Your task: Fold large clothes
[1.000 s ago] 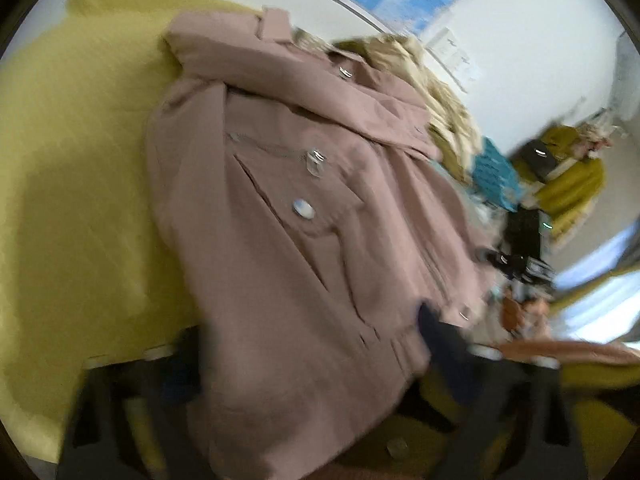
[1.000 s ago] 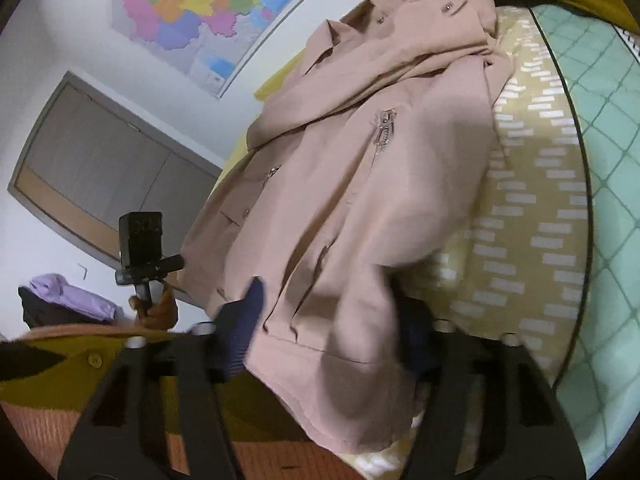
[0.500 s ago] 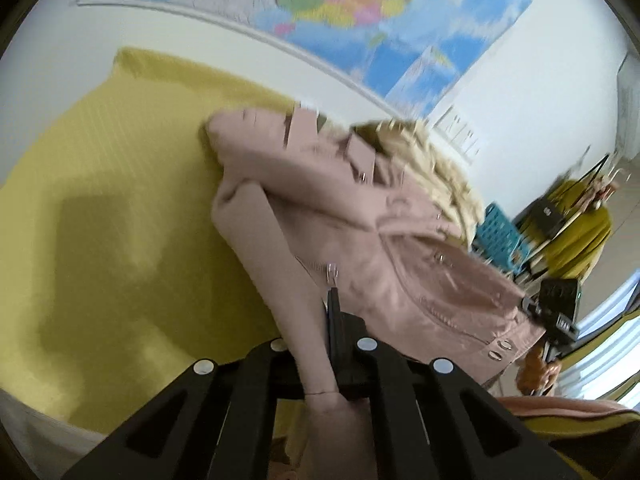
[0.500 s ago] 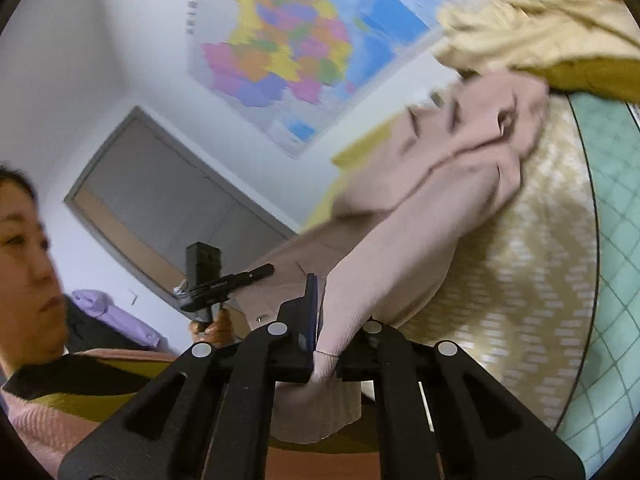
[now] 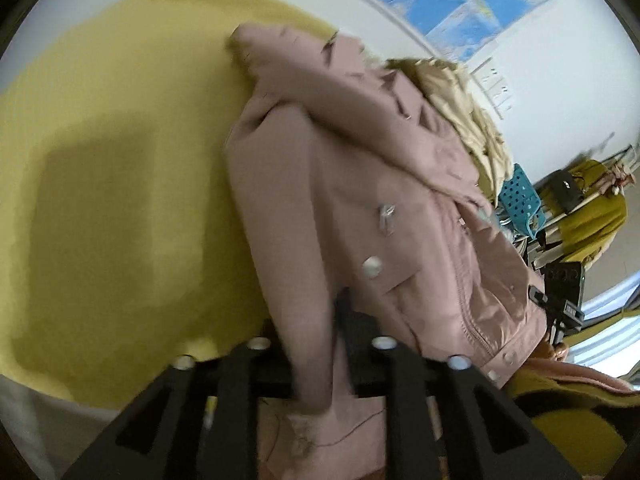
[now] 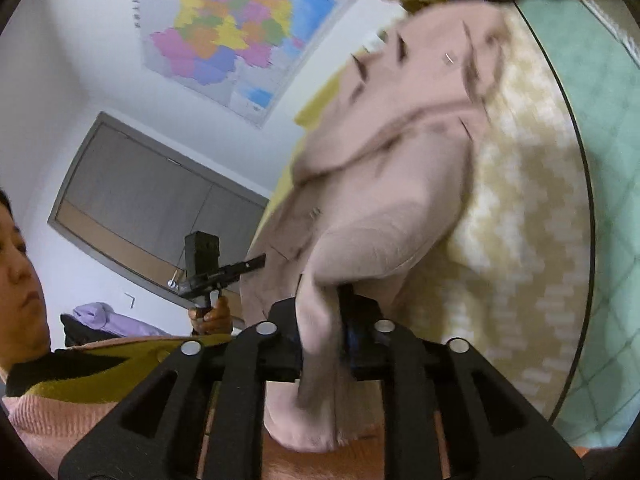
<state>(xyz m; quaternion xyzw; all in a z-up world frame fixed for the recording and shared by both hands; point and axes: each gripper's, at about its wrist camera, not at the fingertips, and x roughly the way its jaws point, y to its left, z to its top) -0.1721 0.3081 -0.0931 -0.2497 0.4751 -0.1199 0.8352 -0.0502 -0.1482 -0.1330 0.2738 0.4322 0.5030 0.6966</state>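
A dusty pink jacket with metal snaps lies across a yellow bedspread. Its lower edge runs between the fingers of my left gripper. Those jaws are opening, and the bunched cloth still fills the gap and touches both sides. In the right wrist view the same jacket stretches toward my right gripper. There too the jaws are opening, with a thick fold wedged between them and hanging below. The picture is blurred around both grips.
A beige garment is heaped behind the jacket, with a teal basket past it. A yellow patterned cover and a green quilt lie to the right. A person in a pink sweater is at the left, and a wall map hangs behind.
Both grippers closed tight on the jacket's edge half a second ago and now stand a little wider around thicker folds. The jacket has been pulled nearer and spreads wider in both views.
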